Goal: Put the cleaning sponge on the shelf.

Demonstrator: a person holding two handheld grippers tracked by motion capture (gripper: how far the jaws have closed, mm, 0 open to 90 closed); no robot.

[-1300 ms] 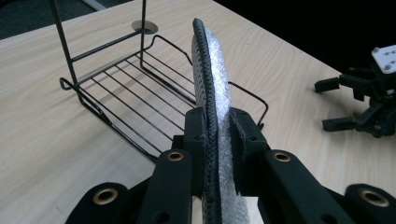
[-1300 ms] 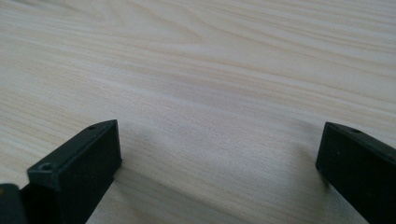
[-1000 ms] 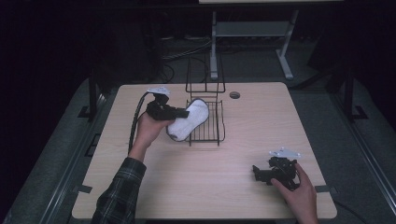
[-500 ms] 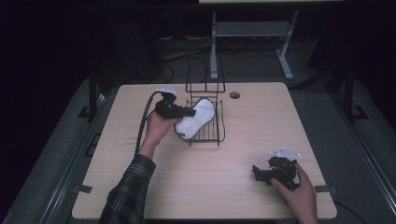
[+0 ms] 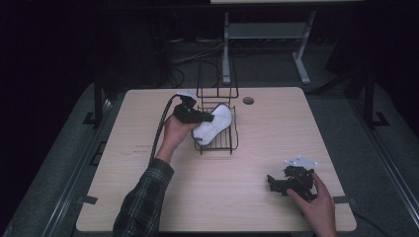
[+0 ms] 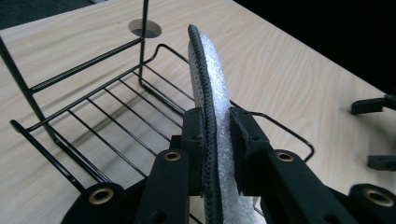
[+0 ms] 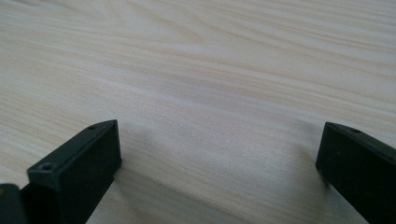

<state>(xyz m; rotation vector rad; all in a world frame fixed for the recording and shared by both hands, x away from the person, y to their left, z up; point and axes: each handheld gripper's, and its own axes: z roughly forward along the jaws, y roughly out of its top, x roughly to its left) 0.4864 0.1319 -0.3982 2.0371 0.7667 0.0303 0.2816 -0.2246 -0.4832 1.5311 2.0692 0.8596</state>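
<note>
The left gripper clamps its jaws on the white slipper, holding it edge-up over the black wire rack, seemingly to slot it in, while the right gripper rests open-jawed on the table

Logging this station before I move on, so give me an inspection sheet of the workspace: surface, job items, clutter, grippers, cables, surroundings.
Surface: light wooden table, round hole near the far edge.
Job's things: white slipper with dark edge held on edge over the black wire rack.
Clutter: nothing seen.
Grippers: left gripper shut on the slipper; right gripper open, low over bare wood near the table's front right.
Cables: black cable trails from the left gripper.
Surroundings: dark room, grey metal stand and floor cables behind the table.
</note>
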